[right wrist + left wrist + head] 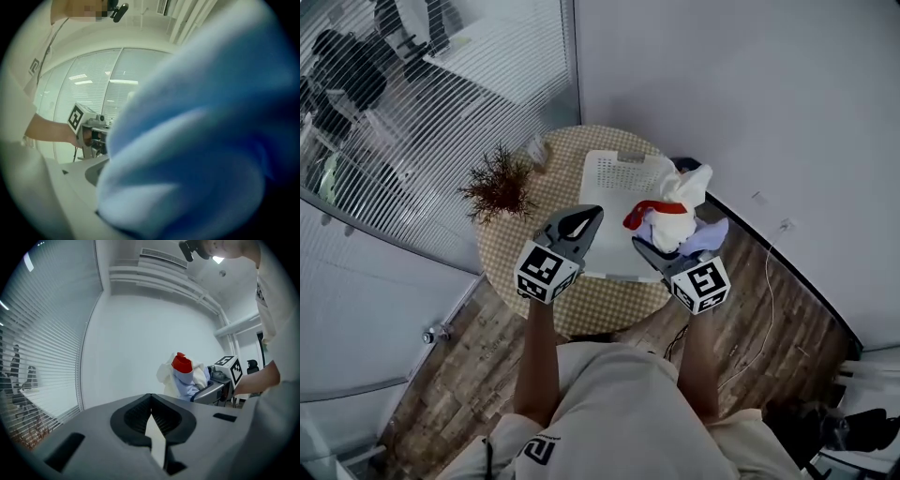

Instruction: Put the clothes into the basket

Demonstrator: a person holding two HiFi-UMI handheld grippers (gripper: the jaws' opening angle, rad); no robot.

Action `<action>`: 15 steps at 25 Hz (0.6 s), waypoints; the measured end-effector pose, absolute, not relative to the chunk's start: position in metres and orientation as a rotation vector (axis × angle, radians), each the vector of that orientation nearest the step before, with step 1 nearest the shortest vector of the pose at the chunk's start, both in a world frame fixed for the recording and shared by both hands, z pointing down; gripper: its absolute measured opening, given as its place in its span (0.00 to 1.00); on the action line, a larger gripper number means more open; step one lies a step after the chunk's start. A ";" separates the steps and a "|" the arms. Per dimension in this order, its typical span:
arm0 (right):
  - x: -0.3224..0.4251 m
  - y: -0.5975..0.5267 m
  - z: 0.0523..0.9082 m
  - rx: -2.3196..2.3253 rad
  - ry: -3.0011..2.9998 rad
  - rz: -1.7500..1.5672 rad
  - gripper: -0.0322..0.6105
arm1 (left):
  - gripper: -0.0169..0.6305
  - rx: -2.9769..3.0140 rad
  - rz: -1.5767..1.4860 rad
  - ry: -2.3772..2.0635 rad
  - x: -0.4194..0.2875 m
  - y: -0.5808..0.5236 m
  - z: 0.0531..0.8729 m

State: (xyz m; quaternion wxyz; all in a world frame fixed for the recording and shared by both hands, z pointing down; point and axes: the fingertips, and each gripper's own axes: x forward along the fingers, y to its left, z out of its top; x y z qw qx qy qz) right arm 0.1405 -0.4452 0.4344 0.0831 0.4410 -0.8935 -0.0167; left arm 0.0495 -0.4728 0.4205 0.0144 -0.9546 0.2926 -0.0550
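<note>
one bundle of clothes [673,211] fills right claw [641,245]; left claw [592,214] closed.

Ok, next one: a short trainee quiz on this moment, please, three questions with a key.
1. True or false: the left gripper grips a garment.
2. The right gripper holds: A) a cup B) a bundle of clothes C) nothing.
3. Which bushy thing stands on the table left of the basket?
Key: 1 false, its jaws are together and empty; 2 B; 3 the plant.
</note>
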 end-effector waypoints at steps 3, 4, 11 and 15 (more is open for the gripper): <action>0.136 -0.459 0.440 1.309 -2.663 -0.031 0.71 | 0.04 -2.973 -0.185 0.874 0.053 -0.484 0.422; 0.134 -0.463 0.442 1.305 -2.662 -0.027 0.71 | 0.04 -2.973 -0.188 0.869 0.052 -0.488 0.422; 0.124 -0.485 0.457 1.298 -2.684 0.032 0.71 | 0.04 -2.968 -0.197 0.856 0.047 -0.512 0.426; 0.114 -0.492 0.470 1.271 -2.671 0.076 0.71 | 0.04 -2.981 -0.183 0.850 0.043 -0.519 0.430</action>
